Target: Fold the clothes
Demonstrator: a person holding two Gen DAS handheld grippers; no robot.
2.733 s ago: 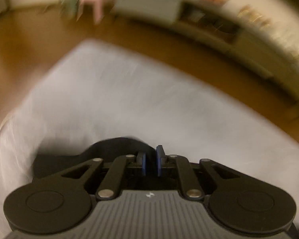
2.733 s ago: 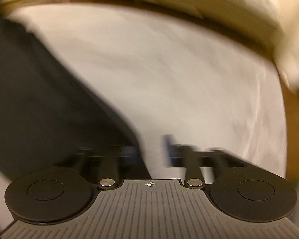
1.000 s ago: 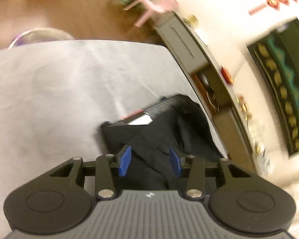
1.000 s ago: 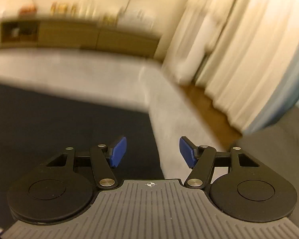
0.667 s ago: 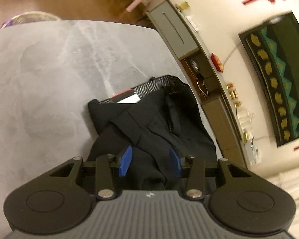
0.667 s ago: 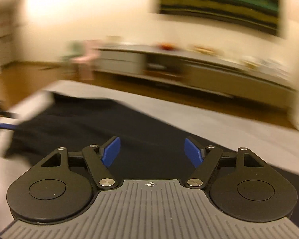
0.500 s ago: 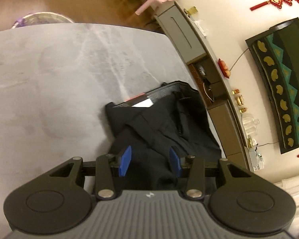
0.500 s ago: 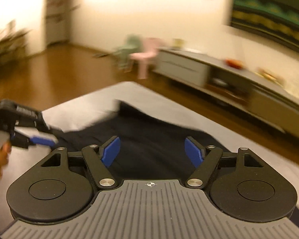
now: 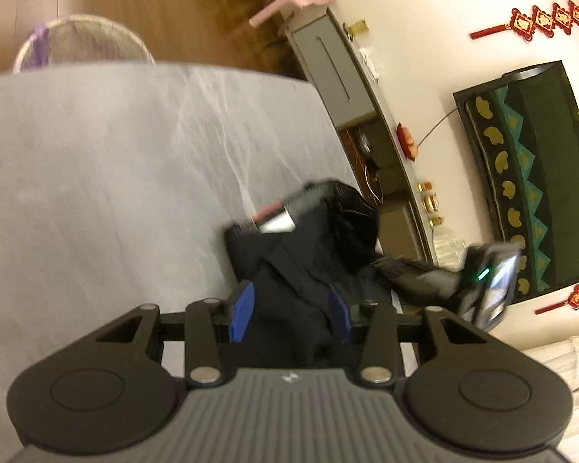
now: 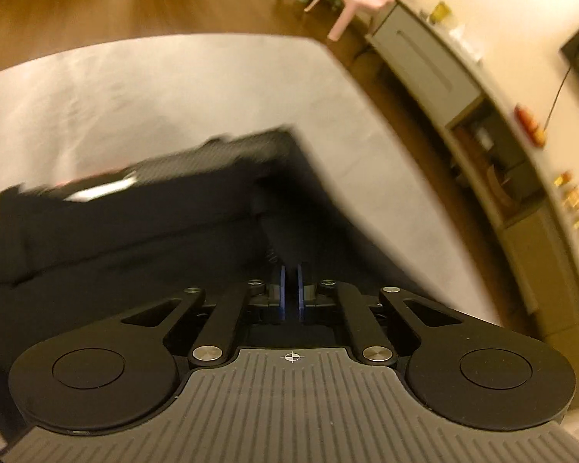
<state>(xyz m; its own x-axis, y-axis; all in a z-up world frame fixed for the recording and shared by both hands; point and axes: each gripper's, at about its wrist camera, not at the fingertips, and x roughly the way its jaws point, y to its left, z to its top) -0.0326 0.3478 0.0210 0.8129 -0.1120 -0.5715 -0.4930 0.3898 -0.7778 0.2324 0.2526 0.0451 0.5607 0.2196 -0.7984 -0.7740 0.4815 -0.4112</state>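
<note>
Garment under inspection: black clothing (image 9: 301,270), lying on a grey sheeted surface (image 9: 115,162) directly ahead of both grippers.

Left gripper (image 9: 289,308): jaws partly open, with dark cloth bunched between the blue pads (image 9: 241,305). The pads do not appear to press on it, so it holds nothing as far as can be seen.

Right gripper (image 10: 290,293): jaws drawn nearly together, only a thin gap between the pads. Black fabric lies directly under and ahead of the tips. A pinch on the cloth is likely, but the contact itself is not visible.

Handling, as a judgement: soft, light, limp fabric that will sag and drag on the sheet; no breakage risk. A ribbed band with a pale label (image 9: 278,223) sits at the far end from the left gripper. That firmer edge, or a corner, should give the surest hold.

Obscured: both views are motion-blurred. The garment's type and full outline cannot be settled, and its near portion is cut off behind the gripper bodies. A blurred dark device with a green light (image 9: 486,281), right of the left gripper, is probably the other gripper.
</note>
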